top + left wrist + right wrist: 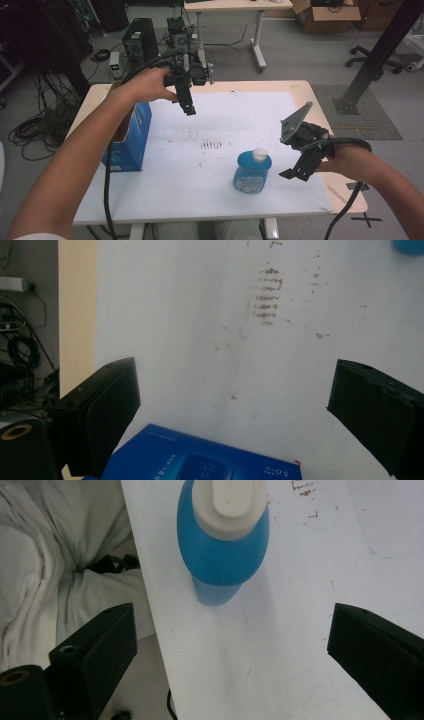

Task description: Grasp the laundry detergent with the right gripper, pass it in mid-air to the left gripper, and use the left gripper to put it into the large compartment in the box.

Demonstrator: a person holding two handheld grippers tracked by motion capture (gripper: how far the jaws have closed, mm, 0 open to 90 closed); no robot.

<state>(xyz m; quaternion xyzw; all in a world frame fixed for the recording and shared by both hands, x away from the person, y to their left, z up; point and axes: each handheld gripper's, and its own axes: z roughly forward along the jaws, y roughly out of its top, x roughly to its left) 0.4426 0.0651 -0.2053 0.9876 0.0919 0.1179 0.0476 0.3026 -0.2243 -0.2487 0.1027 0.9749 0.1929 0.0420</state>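
A blue bottle (252, 171) with a white cap stands upright on the white mat (220, 115), near the table's front edge. My right gripper (296, 174) hovers just to its right, open and holding nothing. In the right gripper view the bottle (222, 545) lies ahead of the wide-apart jaws of that gripper (232, 625), not between them. An open blue carton (131, 136) stands at the table's left edge. My left gripper (188, 106) hangs open in the air above the mat, to the right of the carton. The left gripper view looks down on the carton's printed blue face (200, 460) below the empty gripper (235, 385).
Brown smears (211, 145) mark the middle of the mat (267, 295). Behind the table stand a black computer tower (140, 40), floor cables (35, 130) and a second desk (235, 5). A black frame post (380, 55) rises at the right. The person's white clothing (50, 560) lies past the front edge.
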